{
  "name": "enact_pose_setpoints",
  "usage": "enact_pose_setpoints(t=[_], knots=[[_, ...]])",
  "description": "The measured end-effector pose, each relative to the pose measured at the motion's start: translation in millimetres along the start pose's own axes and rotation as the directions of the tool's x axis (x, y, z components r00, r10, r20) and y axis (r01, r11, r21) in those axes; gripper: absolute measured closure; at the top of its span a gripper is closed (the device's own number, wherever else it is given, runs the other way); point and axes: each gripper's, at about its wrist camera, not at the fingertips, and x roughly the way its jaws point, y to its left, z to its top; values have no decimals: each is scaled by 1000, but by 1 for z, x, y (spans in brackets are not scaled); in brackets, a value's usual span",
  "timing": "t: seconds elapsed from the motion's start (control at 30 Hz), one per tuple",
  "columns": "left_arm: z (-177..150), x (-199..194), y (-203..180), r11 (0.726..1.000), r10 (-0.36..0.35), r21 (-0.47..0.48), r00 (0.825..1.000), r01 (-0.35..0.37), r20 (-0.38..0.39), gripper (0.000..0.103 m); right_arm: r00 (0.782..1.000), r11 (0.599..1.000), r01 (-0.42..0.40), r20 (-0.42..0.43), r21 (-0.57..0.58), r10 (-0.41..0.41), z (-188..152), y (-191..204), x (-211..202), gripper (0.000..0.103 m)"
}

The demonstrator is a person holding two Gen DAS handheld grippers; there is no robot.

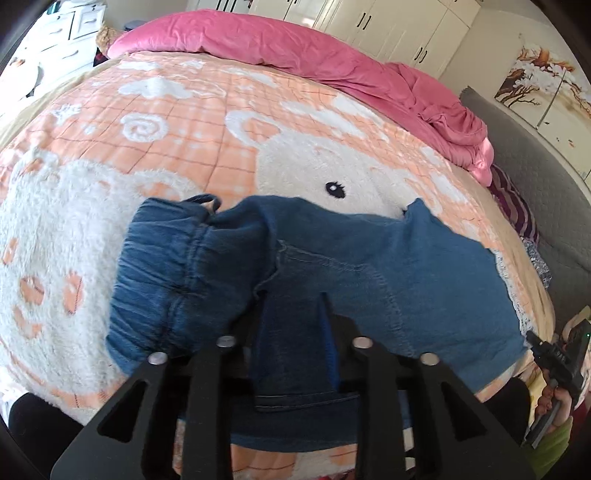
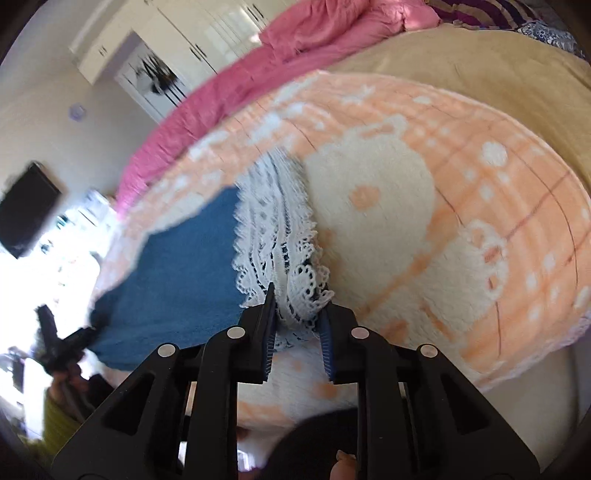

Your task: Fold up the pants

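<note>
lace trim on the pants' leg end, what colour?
White, an openwork lace trim on blue denim pants; clearest in the right wrist view.

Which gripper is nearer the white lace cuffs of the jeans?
Right. The right gripper is closed on the lace cuffs; the left gripper grips the denim near the elastic waistband, the opposite end.

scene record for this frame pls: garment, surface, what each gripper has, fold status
garment: blue denim pants with white lace hem
surface: peach and white blanket on a bed
left gripper: shut on a fold of denim by the elastic waistband
right gripper: shut on the lace hem
background: pink duvet along the far edge, white wardrobe behind
fold status: pants lie spread, both ends pinched, fold not yet finished
</note>
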Motion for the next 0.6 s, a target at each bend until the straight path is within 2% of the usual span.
enact_pose_setpoints(t=[0.17,0.23,0.3,0.37,0.47,0.53,0.57,0.6], knots=[[-3,-1,-3,1000,6,29,1000,-6,10,80,1000,1000,19,-10,-2,-19,-4,0,2,86],[-3,-4,-2,1000,-11,20,1000,11,13,79,999,999,32,-14,-12,-32,-4,3,1,79],[-4,-11,-2,999,-35,14,999,35,15,72,999,998,54,1,-18,-54,-5,6,-6,65],[-4,-24,-4,999,-46,30,999,46,22,63,996,996,85,38,-15,-85,-5,4,-17,60],[-1,-52,-2,998,-40,49,996,36,80,57,989,995,103,111,-19,-100,-3,6,-39,59],[7,-67,4,999,-17,42,992,12,127,50,983,992,113,152,-52,-104,0,18,-49,58],[12,-71,7,999,5,41,990,-10,140,41,982,991,109,164,-76,-96,1,26,-51,56],[17,-73,10,999,29,40,989,-35,148,39,981,989,107,173,-103,-88,2,36,-51,55]])
